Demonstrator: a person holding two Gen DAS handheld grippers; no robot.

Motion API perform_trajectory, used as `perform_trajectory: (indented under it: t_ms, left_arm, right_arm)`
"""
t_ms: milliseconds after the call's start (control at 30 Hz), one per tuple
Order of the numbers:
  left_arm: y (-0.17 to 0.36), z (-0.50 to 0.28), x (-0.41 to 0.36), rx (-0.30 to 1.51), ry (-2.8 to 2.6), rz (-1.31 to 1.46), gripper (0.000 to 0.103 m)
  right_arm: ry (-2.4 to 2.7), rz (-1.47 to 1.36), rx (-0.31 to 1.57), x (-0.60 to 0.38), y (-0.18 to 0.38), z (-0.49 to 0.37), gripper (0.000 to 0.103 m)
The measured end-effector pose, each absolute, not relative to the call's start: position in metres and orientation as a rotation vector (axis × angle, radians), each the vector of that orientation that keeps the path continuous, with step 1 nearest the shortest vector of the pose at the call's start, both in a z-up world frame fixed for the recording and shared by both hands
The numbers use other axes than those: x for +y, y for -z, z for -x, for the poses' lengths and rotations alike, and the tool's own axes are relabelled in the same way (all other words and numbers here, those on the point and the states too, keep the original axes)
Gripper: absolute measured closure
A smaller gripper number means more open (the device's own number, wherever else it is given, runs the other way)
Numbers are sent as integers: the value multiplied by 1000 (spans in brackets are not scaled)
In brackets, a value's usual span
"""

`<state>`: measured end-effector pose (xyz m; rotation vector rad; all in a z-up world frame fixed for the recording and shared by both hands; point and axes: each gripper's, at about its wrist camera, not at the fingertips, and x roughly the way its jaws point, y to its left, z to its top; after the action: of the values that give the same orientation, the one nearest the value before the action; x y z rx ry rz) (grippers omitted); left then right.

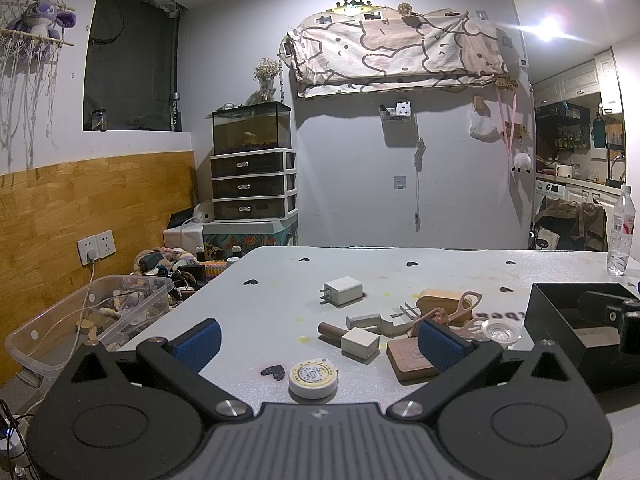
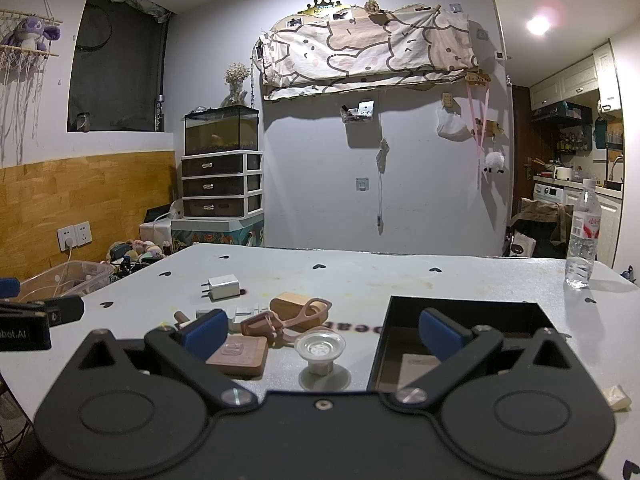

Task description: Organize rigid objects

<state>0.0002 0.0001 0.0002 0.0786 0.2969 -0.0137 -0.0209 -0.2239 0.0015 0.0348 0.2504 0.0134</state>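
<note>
"VOSS" on the dark bottle (image 1: 175, 114) — "bot.AI" on the left hand-held gripper (image 2: 24, 334)

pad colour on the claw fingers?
Blue, ribbed pads on black arms. Clearest in the left wrist view.

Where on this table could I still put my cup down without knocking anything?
Bare tabletop lies behind the white charger, stretching right toward the water bottle. The near middle is crowded: tape measure, scissors, brown block, clear dish, beside the black box.
</note>
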Motion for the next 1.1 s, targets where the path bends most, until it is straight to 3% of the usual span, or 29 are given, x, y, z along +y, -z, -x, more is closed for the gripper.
perform_trajectory:
  t_ms: [567, 1100]
  left_arm:
    - [1, -2, 0, 308, 10, -77, 0]
    - [23, -43, -6, 404, -24, -65, 0]
  right_arm:
    - [1, -36, 250, -232, -4, 20, 0]
    - [231, -2, 264, -315, -4, 18, 0]
